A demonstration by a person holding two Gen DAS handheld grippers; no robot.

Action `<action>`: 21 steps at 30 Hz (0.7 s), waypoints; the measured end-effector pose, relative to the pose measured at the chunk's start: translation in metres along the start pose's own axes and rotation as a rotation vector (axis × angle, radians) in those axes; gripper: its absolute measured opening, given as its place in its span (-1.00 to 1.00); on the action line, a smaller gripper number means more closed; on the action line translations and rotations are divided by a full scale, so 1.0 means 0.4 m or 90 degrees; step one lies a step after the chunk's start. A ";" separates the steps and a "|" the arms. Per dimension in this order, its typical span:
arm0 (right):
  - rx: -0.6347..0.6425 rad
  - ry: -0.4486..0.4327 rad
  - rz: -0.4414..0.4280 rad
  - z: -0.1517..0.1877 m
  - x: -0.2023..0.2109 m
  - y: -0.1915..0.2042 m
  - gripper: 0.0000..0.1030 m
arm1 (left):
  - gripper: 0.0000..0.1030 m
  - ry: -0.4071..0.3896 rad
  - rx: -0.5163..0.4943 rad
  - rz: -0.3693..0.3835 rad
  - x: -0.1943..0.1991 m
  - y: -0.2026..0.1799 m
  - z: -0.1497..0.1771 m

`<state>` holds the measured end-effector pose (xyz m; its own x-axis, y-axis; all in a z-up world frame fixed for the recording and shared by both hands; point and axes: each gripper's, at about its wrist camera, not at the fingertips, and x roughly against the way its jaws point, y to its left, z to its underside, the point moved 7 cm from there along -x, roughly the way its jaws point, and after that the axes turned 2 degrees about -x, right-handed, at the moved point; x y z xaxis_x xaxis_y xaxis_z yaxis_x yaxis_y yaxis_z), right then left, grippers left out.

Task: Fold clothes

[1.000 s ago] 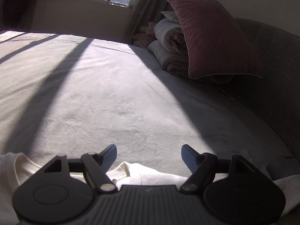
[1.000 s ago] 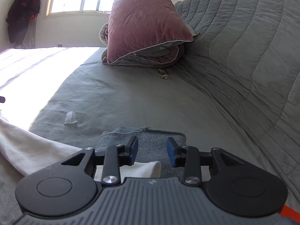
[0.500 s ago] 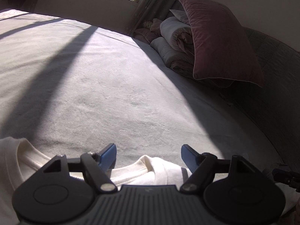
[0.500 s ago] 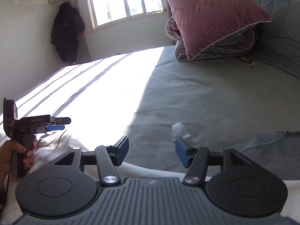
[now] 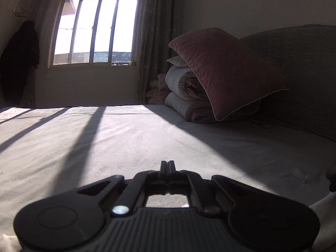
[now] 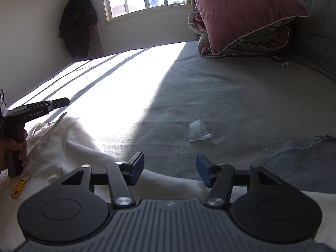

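Lying under the right gripper's (image 6: 170, 171) parted fingers (image 6: 137, 168): white shirt (image 6: 69, 147).

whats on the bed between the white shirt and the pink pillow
In the right wrist view, only a small clear plastic scrap lies between the white shirt and the pink pillow; otherwise bare grey bedcover.

Sunlit grey bed (image 6: 210, 88), barred window (image 5: 94, 31), pink pillow (image 6: 241, 10), white walls (image 5: 252, 6)

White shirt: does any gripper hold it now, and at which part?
Nothing is held. The left gripper is shut with no cloth between its fingers; the right gripper stands open over the white shirt.
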<state>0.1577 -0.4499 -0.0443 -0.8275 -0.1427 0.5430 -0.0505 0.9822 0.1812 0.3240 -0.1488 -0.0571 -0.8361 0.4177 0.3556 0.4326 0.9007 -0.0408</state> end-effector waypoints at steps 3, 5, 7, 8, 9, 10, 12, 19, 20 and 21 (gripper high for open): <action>0.005 0.006 0.014 0.008 -0.006 -0.007 0.15 | -0.95 0.022 0.018 -0.009 -0.021 0.014 0.002; 0.008 0.008 0.021 0.011 -0.006 -0.012 0.15 | -0.70 0.043 0.025 0.012 -0.024 0.010 -0.003; 0.012 0.000 0.024 0.011 0.005 -0.013 0.15 | -0.15 0.076 0.038 0.045 -0.030 0.000 0.000; 0.013 -0.005 0.024 0.009 0.011 -0.014 0.15 | 0.07 0.101 0.045 0.067 -0.036 -0.010 0.006; 0.013 -0.010 0.023 0.006 0.012 -0.018 0.15 | 0.07 0.117 0.039 0.074 -0.043 -0.019 0.013; 0.012 -0.013 0.023 0.004 0.011 -0.020 0.15 | 0.08 0.133 0.033 0.082 -0.050 -0.028 0.020; 0.016 -0.008 0.024 0.007 0.003 -0.022 0.15 | 0.13 0.155 0.017 0.086 -0.058 -0.042 0.033; 0.099 0.047 -0.030 0.045 -0.014 0.029 -0.58 | 0.14 0.162 -0.021 0.057 -0.045 -0.065 0.036; 0.128 0.060 -0.043 0.054 -0.012 0.043 -0.74 | 0.14 0.157 -0.032 0.067 -0.039 -0.077 0.027; 0.157 0.073 -0.056 0.066 -0.006 0.056 -0.77 | 0.14 0.151 -0.044 0.077 -0.034 -0.089 0.017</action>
<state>0.1439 -0.4244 -0.0631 -0.7464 -0.2284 0.6251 -0.2656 0.9634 0.0350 0.3174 -0.1857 -0.0670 -0.6778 0.4747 0.5615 0.5531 0.8323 -0.0360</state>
